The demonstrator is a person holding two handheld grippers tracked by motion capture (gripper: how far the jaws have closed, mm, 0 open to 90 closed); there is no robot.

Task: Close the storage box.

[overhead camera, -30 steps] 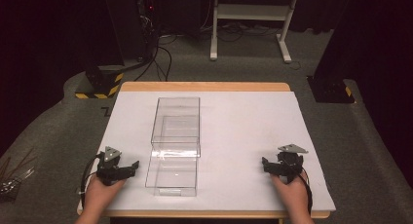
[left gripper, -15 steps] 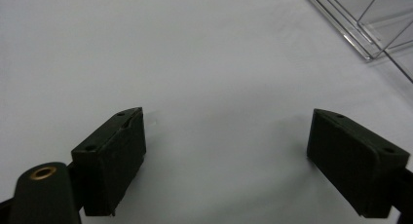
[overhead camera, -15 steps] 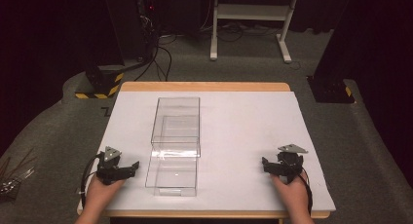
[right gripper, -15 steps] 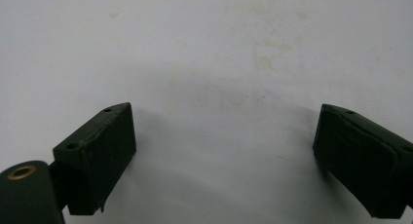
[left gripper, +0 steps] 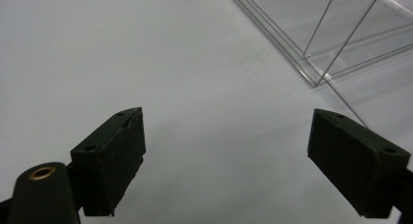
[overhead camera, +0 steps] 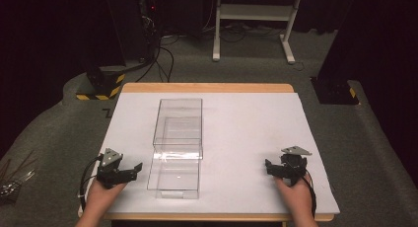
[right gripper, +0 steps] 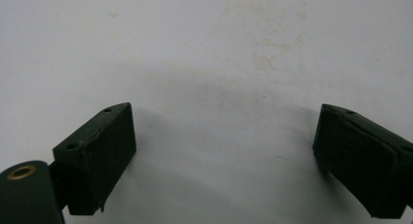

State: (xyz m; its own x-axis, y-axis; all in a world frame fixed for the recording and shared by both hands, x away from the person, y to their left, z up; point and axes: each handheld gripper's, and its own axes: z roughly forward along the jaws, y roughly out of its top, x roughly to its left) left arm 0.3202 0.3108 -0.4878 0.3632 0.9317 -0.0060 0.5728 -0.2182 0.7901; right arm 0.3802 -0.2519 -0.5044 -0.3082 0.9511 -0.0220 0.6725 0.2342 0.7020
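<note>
A person sits at a table covered with a white sheet (overhead camera: 246, 138), holding a two-jaw gripper in each hand. In the middle left of the sheet lies a clear plastic box (overhead camera: 177, 145), long and narrow, which seems to be made of two see-through sections meeting about halfway along. Its long axis runs straight away from the person, one short end facing the near table edge and the other pointing toward the far wooden edge; it lies flat, not tilted. The left gripper (overhead camera: 133, 170) rests near the front left of the sheet, just beside the box's near half but apart from it, its tips aimed toward the box wall. Its jaws have just been opening and now stand wide, with nothing between them; in the left gripper view a corner of the clear plastic box (left gripper: 331, 44) shows ahead and to the side of the jaws. The right gripper (overhead camera: 270, 167) rests near the front right, well apart from the box, jaws wide over bare sheet and holding nothing. As I judge it, the work on the box has not begun: neither tool touches it, and approaching and gripping it is all left to do.
</note>
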